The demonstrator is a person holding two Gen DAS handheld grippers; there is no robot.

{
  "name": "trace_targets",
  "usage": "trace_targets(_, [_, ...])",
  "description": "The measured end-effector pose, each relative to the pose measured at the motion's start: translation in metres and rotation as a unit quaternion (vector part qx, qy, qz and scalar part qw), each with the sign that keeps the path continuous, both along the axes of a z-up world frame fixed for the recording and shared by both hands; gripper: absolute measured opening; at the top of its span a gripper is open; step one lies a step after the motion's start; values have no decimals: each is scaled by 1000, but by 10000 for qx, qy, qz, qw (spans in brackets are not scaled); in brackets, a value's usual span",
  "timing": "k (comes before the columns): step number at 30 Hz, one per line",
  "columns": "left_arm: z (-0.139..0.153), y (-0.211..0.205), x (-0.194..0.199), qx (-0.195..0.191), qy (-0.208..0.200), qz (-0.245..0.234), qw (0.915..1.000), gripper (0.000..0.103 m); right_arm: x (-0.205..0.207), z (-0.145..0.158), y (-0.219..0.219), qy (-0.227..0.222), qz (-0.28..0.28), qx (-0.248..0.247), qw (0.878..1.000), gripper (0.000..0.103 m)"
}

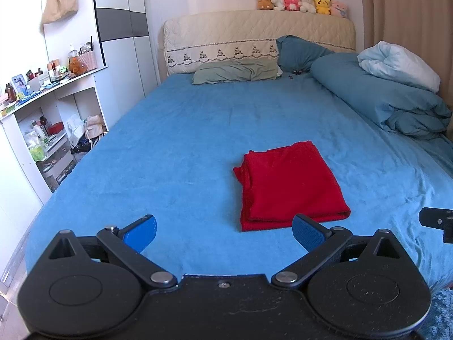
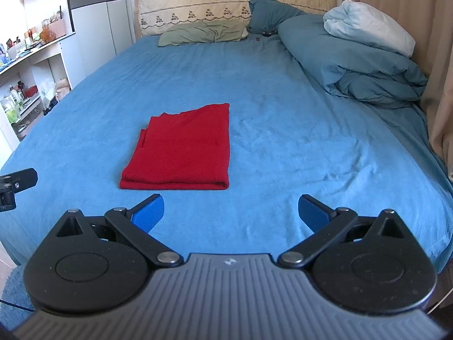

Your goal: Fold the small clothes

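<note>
My left gripper (image 1: 223,232) and right gripper (image 2: 230,212) both hover with fingers spread wide, holding nothing. The red cloth (image 2: 181,153) lies folded flat on the blue bed (image 2: 283,113), just beyond both grippers' tips.

Folded garment (image 2: 181,150) lies mid-bed (image 2: 283,113); pillows (image 2: 203,32) behind; duvet (image 2: 354,65) right.

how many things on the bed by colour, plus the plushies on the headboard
Red: 1, the folded red garment
Green: 1, the green pillow
Teal: 2, the teal pillow and the teal duvet
Pale blue: 1, the pale blanket on top of the duvet
Plush toys: 6
Total: 11
</note>
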State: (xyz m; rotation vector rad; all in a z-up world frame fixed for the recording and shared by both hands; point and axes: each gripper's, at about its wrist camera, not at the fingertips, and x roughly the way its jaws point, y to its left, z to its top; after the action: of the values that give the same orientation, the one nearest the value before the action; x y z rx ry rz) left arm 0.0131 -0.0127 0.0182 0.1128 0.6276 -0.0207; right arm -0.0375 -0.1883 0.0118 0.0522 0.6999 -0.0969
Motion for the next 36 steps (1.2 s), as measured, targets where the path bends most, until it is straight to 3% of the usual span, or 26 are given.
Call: trace_targets(36, [0,1,-6,-35,-75,32,10000,103,-1,-1,3,3,-13,-67,10000,103])
